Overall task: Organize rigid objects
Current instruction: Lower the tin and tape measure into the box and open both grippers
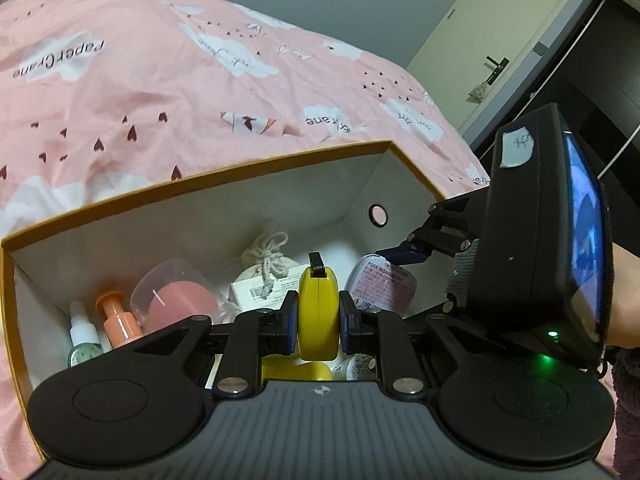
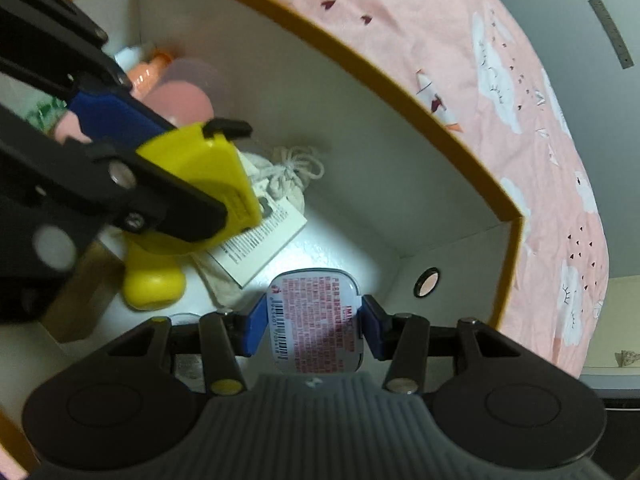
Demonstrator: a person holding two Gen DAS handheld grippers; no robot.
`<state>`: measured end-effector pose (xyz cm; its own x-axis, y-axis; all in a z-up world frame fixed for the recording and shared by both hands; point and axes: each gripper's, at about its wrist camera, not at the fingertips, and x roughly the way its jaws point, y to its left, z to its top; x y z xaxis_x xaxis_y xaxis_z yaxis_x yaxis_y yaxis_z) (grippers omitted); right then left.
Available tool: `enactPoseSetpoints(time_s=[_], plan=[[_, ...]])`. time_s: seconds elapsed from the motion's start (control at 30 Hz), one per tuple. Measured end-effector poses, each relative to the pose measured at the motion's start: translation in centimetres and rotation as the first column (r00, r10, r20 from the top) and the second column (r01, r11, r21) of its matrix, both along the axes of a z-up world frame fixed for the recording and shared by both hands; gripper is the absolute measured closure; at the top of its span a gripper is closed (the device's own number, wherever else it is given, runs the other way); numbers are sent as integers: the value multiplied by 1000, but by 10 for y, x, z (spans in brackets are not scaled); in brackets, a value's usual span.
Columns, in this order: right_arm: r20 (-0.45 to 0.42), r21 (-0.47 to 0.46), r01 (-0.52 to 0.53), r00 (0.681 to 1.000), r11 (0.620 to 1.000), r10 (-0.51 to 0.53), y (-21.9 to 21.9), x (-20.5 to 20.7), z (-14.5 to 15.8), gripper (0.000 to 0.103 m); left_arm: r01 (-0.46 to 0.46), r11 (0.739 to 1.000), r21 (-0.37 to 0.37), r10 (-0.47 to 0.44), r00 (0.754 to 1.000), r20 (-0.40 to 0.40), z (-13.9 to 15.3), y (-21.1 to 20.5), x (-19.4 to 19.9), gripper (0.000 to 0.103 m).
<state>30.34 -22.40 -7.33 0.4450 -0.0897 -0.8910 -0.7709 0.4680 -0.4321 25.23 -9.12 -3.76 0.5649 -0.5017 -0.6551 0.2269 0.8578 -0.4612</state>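
An orange-rimmed cardboard box (image 1: 200,184) with white inside walls stands on a pink bedspread. My left gripper (image 1: 318,320) is shut on a yellow tape measure (image 1: 318,312) and holds it above the box interior; it also shows in the right wrist view (image 2: 208,168). My right gripper (image 2: 314,328) is shut on a small tin with a red-printed label (image 2: 316,320), held inside the box near its right end; the tin shows in the left wrist view (image 1: 380,284).
In the box lie a clear cup with a pink lid (image 1: 176,296), an orange bottle (image 1: 118,320), a white-capped green bottle (image 1: 82,340), a drawstring cloth pouch (image 2: 288,176), a white printed carton (image 2: 256,248) and a yellow bottle (image 2: 154,280). A door (image 1: 492,32) stands beyond the bed.
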Motion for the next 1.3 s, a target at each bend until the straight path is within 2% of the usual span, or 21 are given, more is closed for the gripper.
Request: enactPoseSetpoints(time_s=[0.23, 0.4, 0.67, 0.87, 1.07, 1.3], plan=[[-47, -24, 2, 999, 1000, -3, -3, 10, -15, 54, -7, 1000, -3, 7, 1000, -27, -7, 1, 4, 81], [-47, -25, -2, 999, 1000, 1, -6, 10, -16, 53, -13, 1000, -3, 13, 999, -35, -9, 1, 5, 81], [-2, 31, -27, 1000, 999, 27, -14, -10, 7, 34, -1, 999, -39, -1, 999, -40, -8, -4, 6, 82], [14, 36, -31, 999, 999, 30, -24, -20, 19, 33, 29, 998, -64, -32, 998, -52, -13, -16, 7, 82], [5, 45, -22, 1000, 999, 22, -28, -24, 21, 33, 46, 995, -90, -55, 993, -103, -26, -24, 8, 82], [-3, 43, -20, 1000, 999, 20, -22, -30, 20, 33, 22, 997, -73, -34, 987, -155, -31, -21, 10, 81]])
